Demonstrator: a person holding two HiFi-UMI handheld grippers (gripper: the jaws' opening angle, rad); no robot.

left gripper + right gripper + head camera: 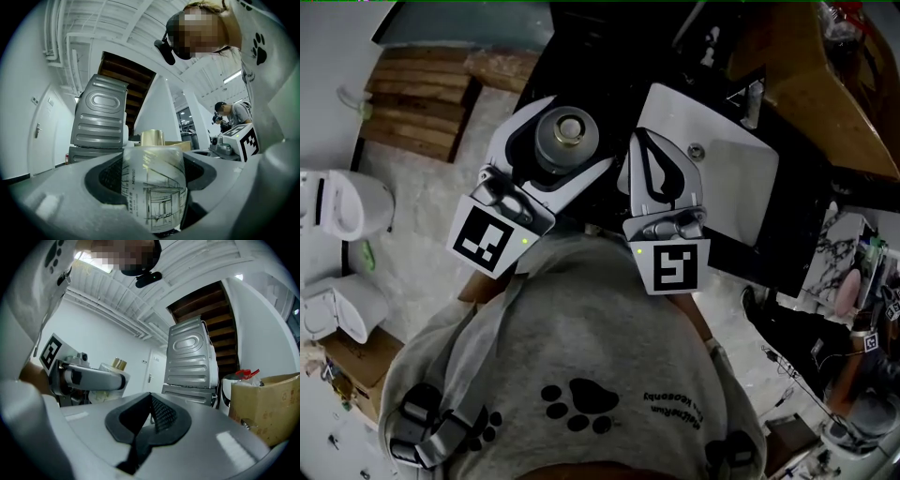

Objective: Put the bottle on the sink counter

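Observation:
A clear bottle (pixel 568 129) with a printed line-drawing label and a gold cap (pixel 152 137) is held upright and seen from above in the head view. My left gripper (pixel 572 142) is shut on the bottle, one jaw on each side of its body (pixel 154 187). My right gripper (pixel 653 141) hovers just to its right, shut and empty, with its jaws pressed together (pixel 150 399). Both grippers are close to the person's chest, left of the white sink basin (pixel 741 178) set in a black counter (pixel 787 258). The right gripper view also shows the left gripper (pixel 93 378) with the bottle.
A faucet (pixel 751 98) stands at the sink's far edge. On the floor at left are a white toilet (pixel 337 202) and a wooden pallet (pixel 417 103). A ribbed grey metal unit (pixel 101 117) and a cardboard box (pixel 262 404) stand ahead. Another person (pixel 229 112) is in the background.

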